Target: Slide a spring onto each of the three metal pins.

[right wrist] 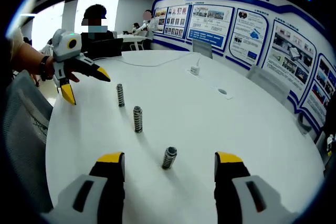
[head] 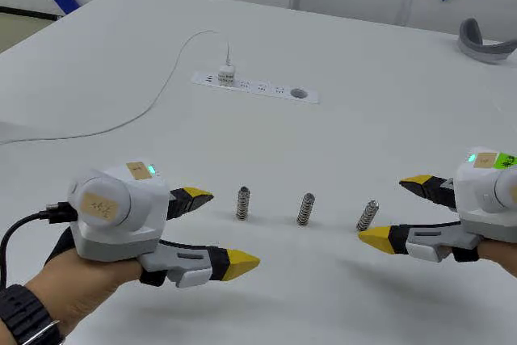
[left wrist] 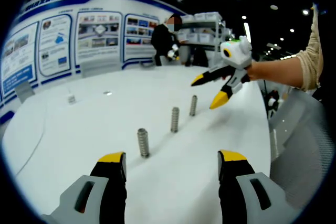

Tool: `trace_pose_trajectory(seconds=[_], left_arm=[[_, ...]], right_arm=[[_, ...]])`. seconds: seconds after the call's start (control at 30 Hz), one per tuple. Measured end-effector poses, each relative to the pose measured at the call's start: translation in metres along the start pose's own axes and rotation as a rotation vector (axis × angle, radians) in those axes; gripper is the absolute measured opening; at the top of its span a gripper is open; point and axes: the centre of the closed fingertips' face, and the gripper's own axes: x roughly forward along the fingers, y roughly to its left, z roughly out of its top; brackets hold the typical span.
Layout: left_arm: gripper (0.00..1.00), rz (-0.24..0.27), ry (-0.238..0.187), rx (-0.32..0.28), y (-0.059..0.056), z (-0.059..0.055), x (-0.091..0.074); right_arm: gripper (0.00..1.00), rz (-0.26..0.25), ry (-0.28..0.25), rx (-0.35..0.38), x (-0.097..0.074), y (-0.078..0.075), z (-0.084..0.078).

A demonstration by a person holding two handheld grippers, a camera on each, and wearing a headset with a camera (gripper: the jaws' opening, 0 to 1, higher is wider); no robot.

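Three springs stand in a row on the white table, each on a pin: the left spring (head: 243,203), the middle spring (head: 305,208) and the right spring (head: 367,215), which leans a little. My left gripper (head: 220,227) sits open just left of the row, nothing between its yellow-tipped fingers. My right gripper (head: 397,210) is open just right of the leaning spring, also empty. In the left gripper view the nearest spring (left wrist: 143,142) stands ahead of the jaws, with the right gripper (left wrist: 209,89) beyond. In the right gripper view the leaning spring (right wrist: 169,157) lies ahead, the left gripper (right wrist: 86,86) far off.
A white power strip (head: 254,86) with a plugged-in charger and a cable lies further back on the table. A grey headband-like object (head: 483,44) rests at the far right. People stand in the background of the gripper views.
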Motion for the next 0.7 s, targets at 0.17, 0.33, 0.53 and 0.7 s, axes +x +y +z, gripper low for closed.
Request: trace_pose_trajectory(seconds=[0.17,0.33,0.53,0.7], left_arm=[[0.73,0.003,-0.004,-0.002,0.002,0.0,-0.001],[0.73,0.003,-0.004,-0.002,0.003,0.0,-0.001],[0.74,0.002,-0.003,-0.001,0.002,0.0,-0.001],[0.74,0.002,-0.008,-0.007,0.003,-0.001,-0.002]], right_arm=[[0.74,0.004,-0.005,0.002,-0.004,0.005,-0.002],[0.76,0.004,-0.011,0.006,-0.01,0.009,-0.004],[0.77,0.004,-0.019,0.007,-0.018,0.012,-0.007],[0.78,0.002,-0.031,0.013,-0.023,0.014,-0.009]])
